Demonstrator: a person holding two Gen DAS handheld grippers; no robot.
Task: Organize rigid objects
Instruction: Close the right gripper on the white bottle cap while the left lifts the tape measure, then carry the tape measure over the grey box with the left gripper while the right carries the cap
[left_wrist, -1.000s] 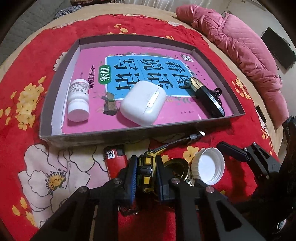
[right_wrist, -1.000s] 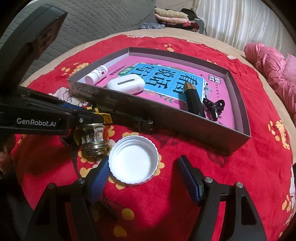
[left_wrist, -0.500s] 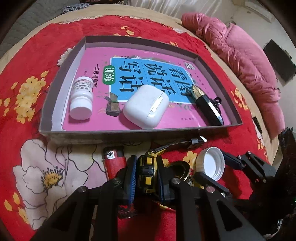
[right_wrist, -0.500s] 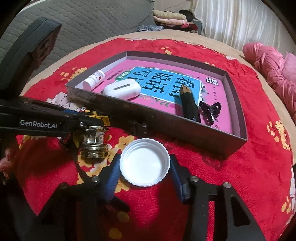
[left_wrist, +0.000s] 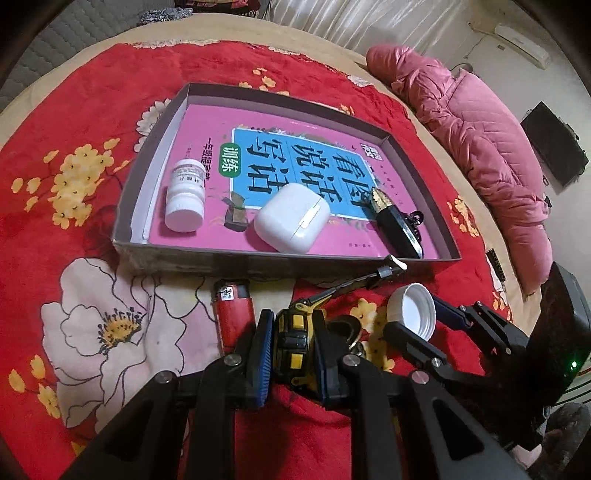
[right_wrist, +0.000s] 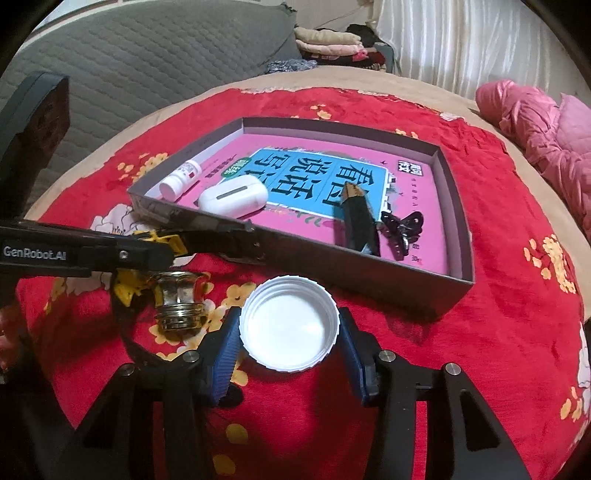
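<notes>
Rigid odds and ends are what I'm sorting into the grey box (left_wrist: 258, 258): on my left, the left gripper (left_wrist: 291, 347) is clamped on a yellow-and-black utility knife (left_wrist: 295, 332), hard, chunky and probably weighty, best held across its flat sides. To the right, the right gripper (right_wrist: 288, 332) pinches the white bottle cap (right_wrist: 289, 323) lying just before the box; it's light, stiff, and its ribbed rim should grip well.
</notes>
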